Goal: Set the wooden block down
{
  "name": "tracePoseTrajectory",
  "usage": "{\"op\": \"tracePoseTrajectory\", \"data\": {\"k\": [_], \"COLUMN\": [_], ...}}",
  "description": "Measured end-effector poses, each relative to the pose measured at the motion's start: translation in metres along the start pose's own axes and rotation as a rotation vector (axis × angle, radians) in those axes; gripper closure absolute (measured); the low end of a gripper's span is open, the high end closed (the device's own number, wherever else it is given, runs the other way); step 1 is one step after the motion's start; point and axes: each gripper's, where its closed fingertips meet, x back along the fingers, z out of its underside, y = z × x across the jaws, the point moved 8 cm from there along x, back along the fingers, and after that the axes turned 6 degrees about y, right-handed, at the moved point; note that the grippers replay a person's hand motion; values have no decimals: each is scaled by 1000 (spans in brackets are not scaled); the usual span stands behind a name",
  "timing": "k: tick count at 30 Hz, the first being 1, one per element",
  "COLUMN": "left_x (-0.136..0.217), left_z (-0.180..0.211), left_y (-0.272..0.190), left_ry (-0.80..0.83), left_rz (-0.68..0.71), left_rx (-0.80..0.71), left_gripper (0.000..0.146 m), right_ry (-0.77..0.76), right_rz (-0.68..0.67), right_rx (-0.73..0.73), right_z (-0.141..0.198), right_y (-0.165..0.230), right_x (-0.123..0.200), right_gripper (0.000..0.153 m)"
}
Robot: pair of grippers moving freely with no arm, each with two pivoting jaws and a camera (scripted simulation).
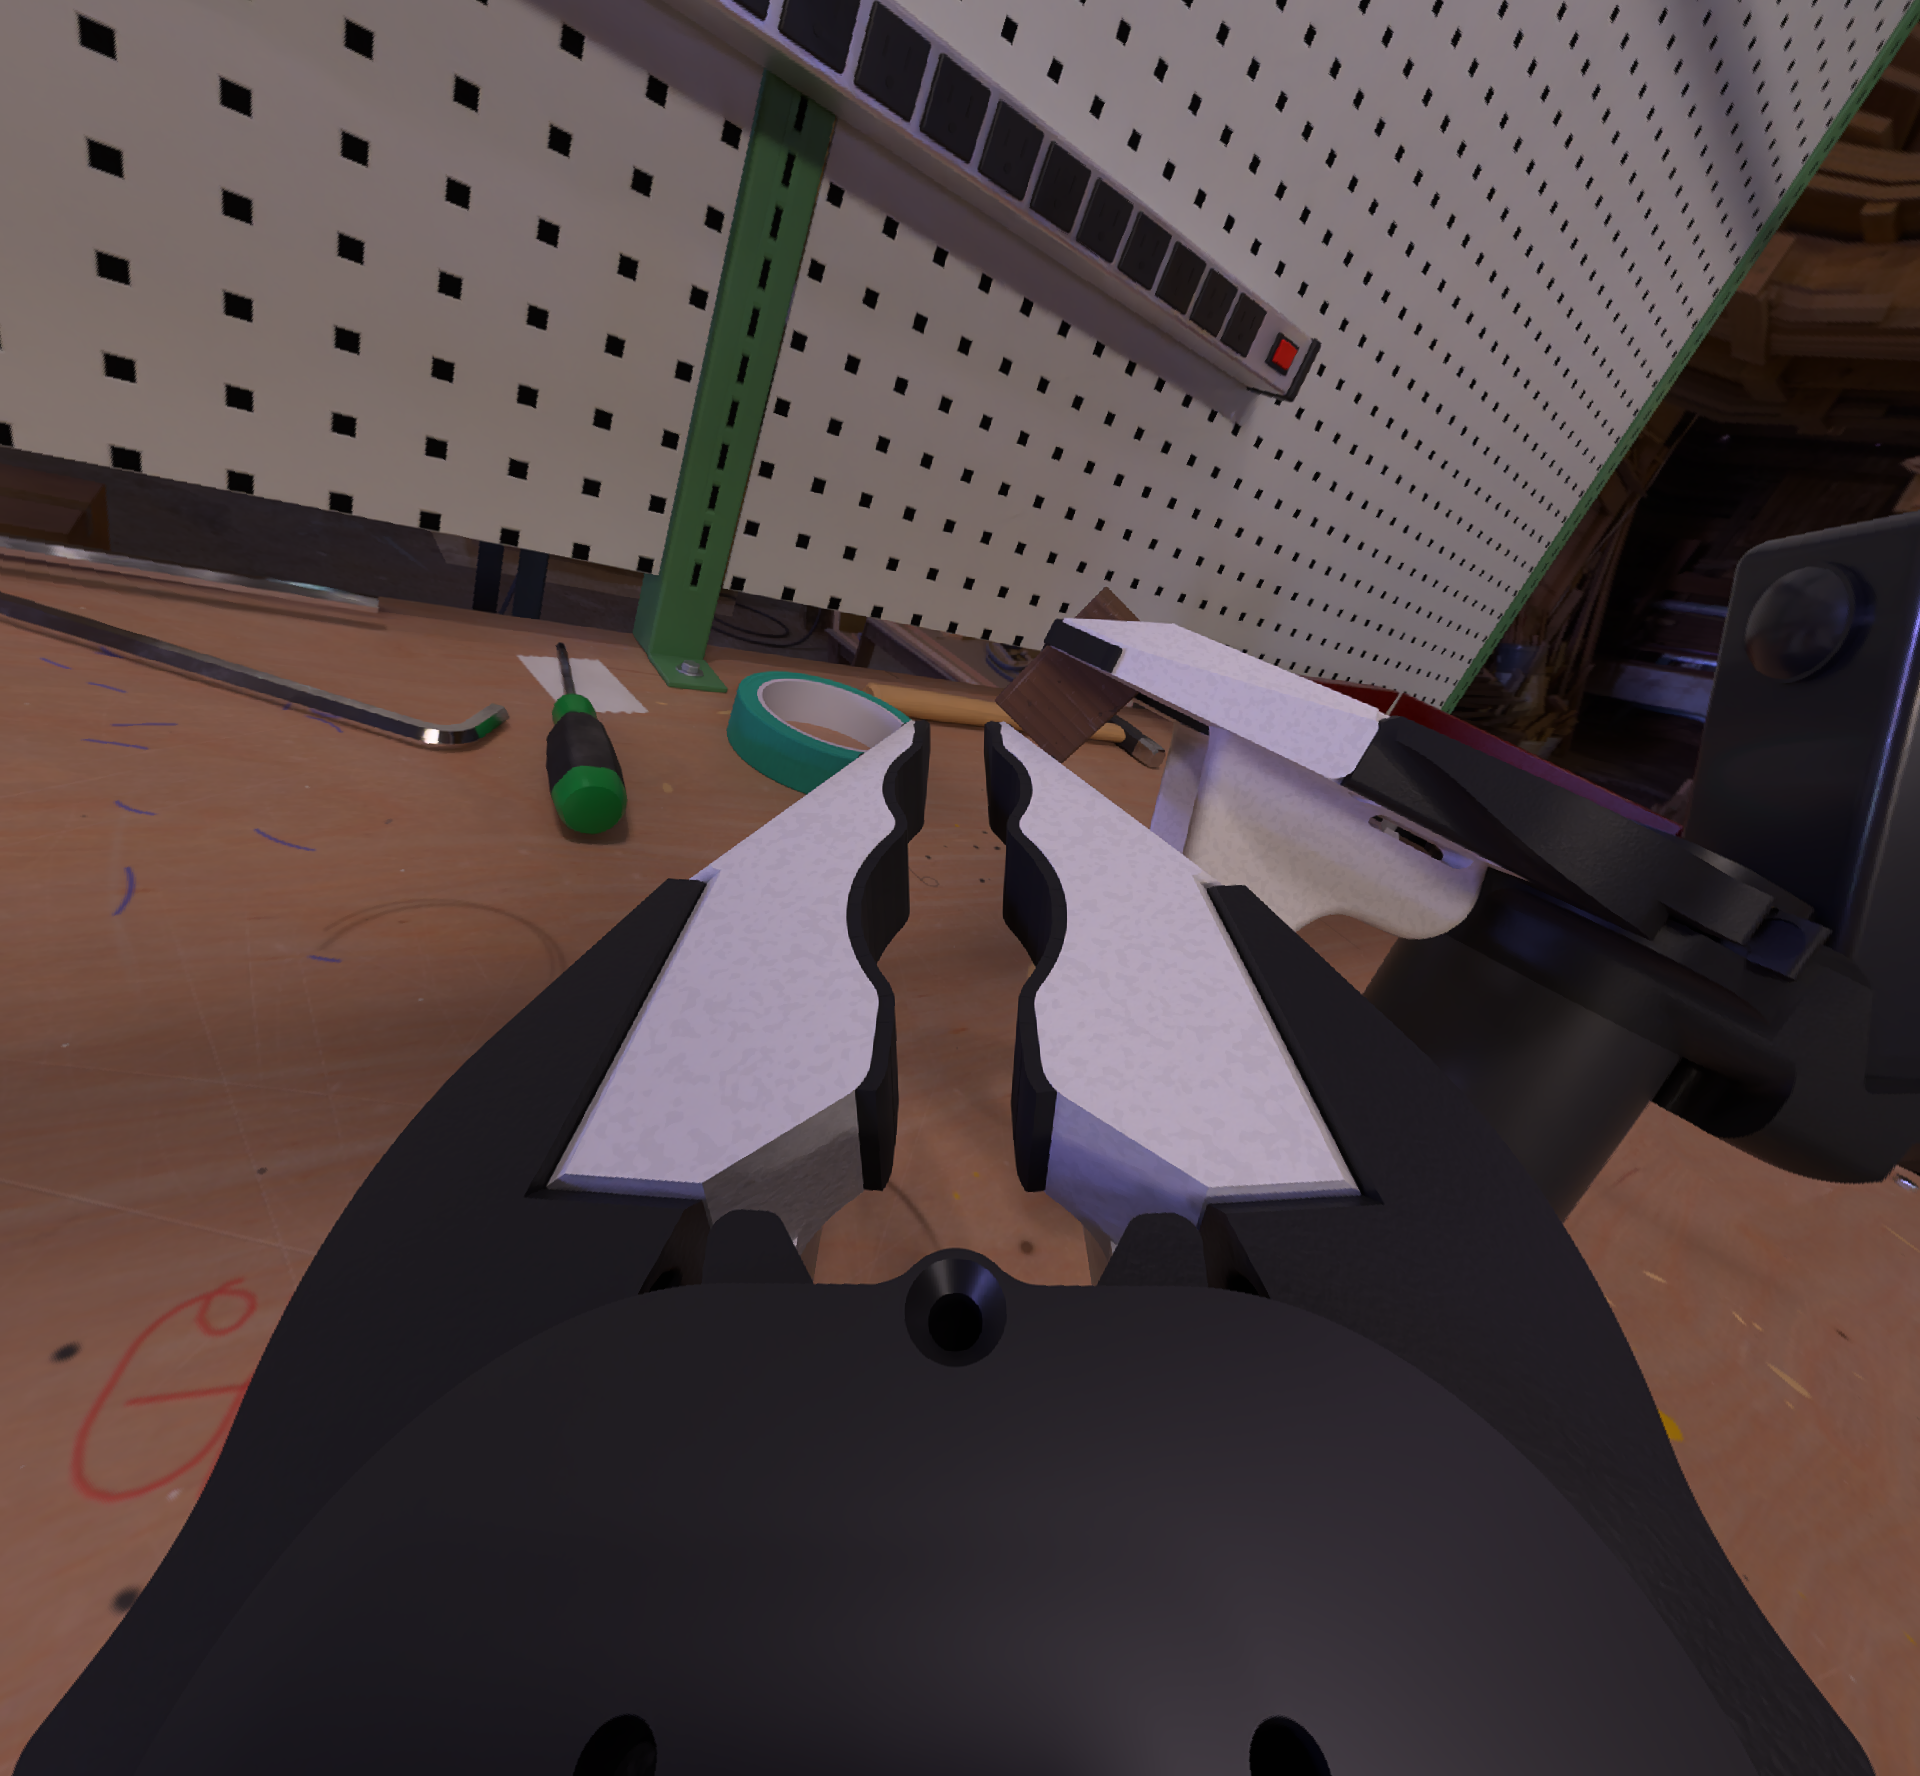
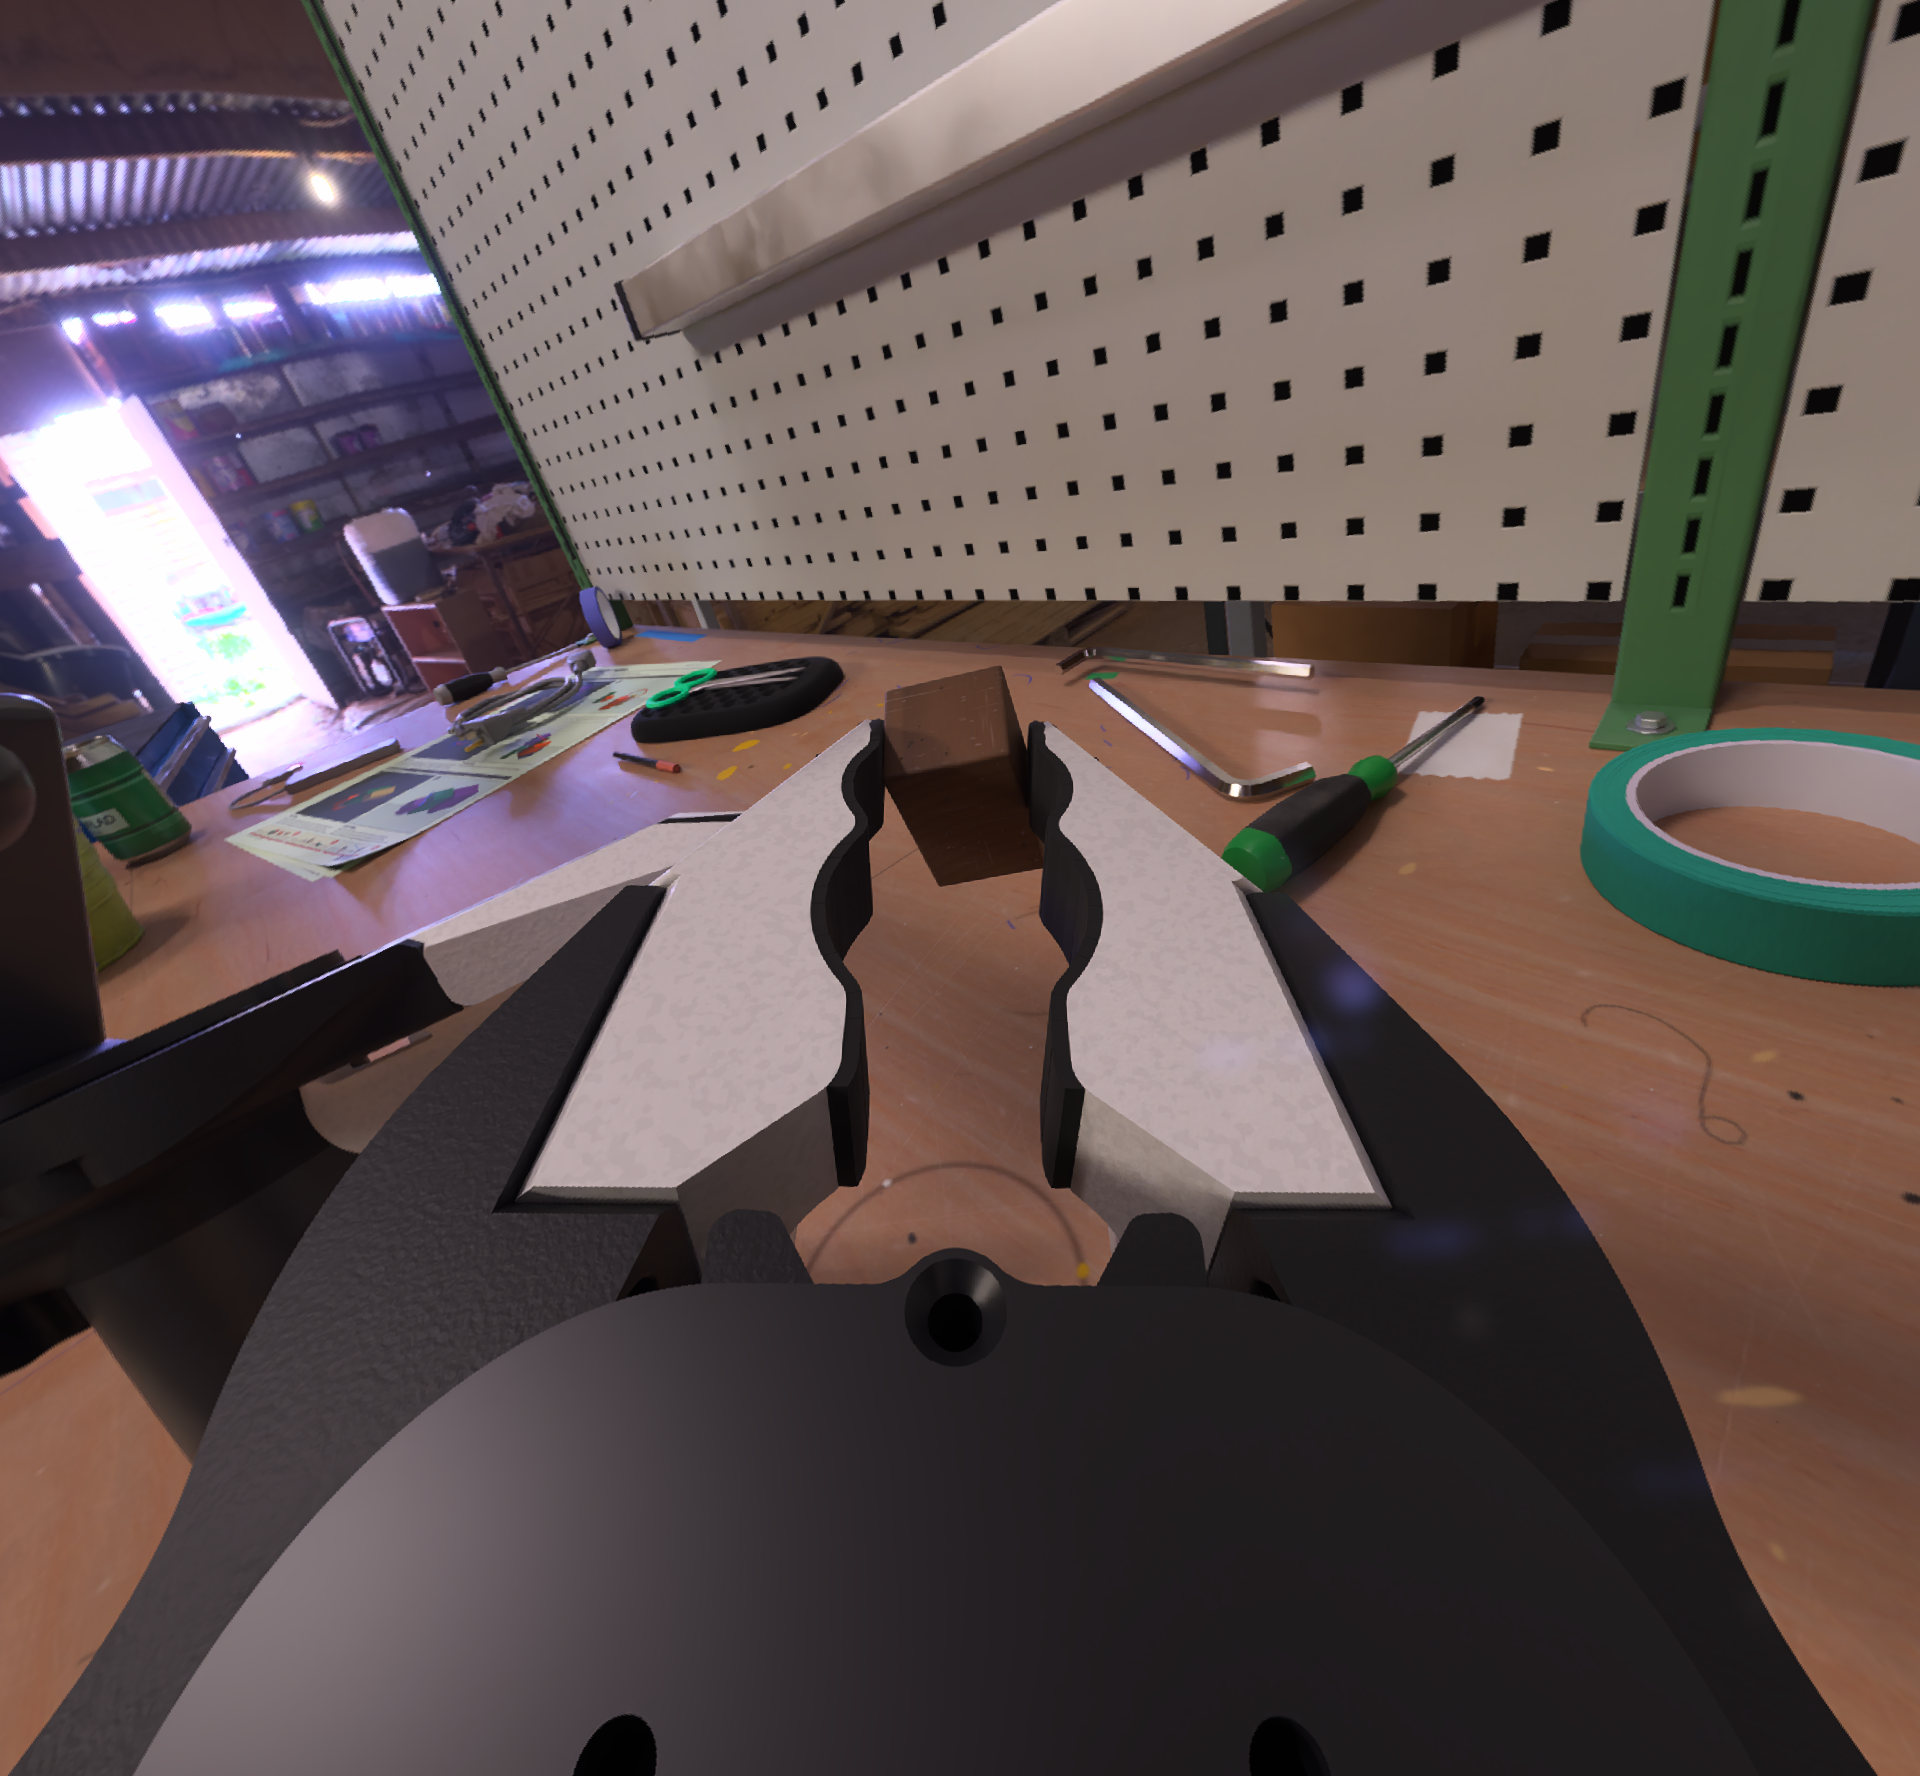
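A dark brown wooden block [image 2: 956, 770] sits tilted between the fingertips of my right gripper [image 2: 956, 739], which is shut on it and holds it a little above the wooden bench top [image 2: 1455, 1051]. In the left wrist view the same block [image 1: 1060, 703] shows at the tip of the right gripper [image 1: 1075, 687], just right of my left gripper [image 1: 954, 739]. The left gripper is empty, its jaws a narrow gap apart, low over the bench. Its white finger [image 2: 540, 895] shows at the left of the right wrist view.
A green tape roll [image 2: 1756, 895] lies to the right, a green-and-black screwdriver [image 2: 1309, 822] and a hex key [image 2: 1195, 750] behind the block. A black pad with green scissors [image 2: 738, 698], papers [image 2: 416, 791] and a green can [image 2: 125, 791] lie left. A pegboard wall with a green post [image 2: 1745, 324] closes the back.
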Motion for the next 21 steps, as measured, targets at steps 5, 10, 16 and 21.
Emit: {"op": "tracePoseTrajectory", "data": {"k": [5,10,16,21], "left_x": [-6,-13,-17,-20], "left_z": [-1,-1,1,2], "left_y": [-6,-13,-18,-20], "left_ry": [-21,-18,-13,-4], "left_rz": [-2,-31,-50,-47], "left_rx": [-26,-55,-52,-25], "left_gripper": [136,136,136,136], "right_ry": [-13,-25,-52,-62], "right_rz": [19,36,66,66], "right_rx": [-24,-46,-63,-63], "right_z": [-1,-2,-6,-6], "right_y": [-4,-6,-12,-14], "right_x": [1,2,5,6], "right_gripper": [126,126,126,126]}}
